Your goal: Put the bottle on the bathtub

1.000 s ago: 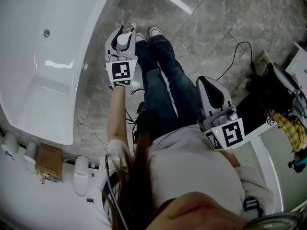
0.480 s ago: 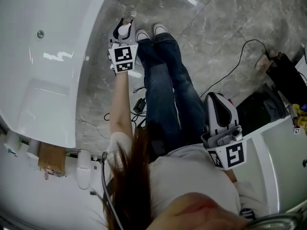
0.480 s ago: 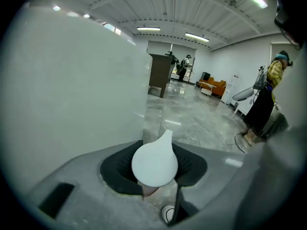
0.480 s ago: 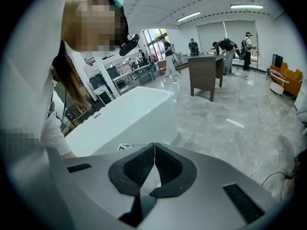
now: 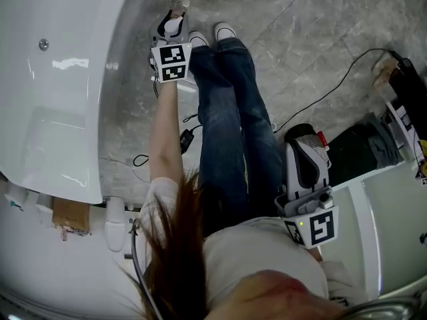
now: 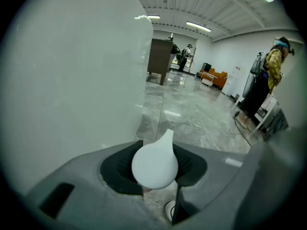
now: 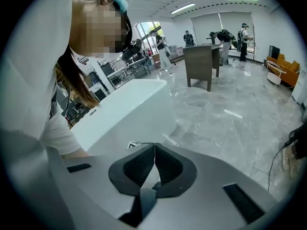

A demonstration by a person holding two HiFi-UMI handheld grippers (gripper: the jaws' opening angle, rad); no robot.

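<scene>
I read the left gripper as clamped on the bottle: white, smooth, teardrop-shaped. It's at top centre of the head view, beside the glossy white bathtub (not on it yet). Right gripper: ribbed black pads pressed together, nothing between. Floor is polished grey marble.

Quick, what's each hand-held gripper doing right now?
Left hand-held gripper: closed on a white bottle.
Right hand-held gripper: closed, empty.

Bright ceiling strip lights glare on the glossy floor; fisheye views darken at corners.
</scene>
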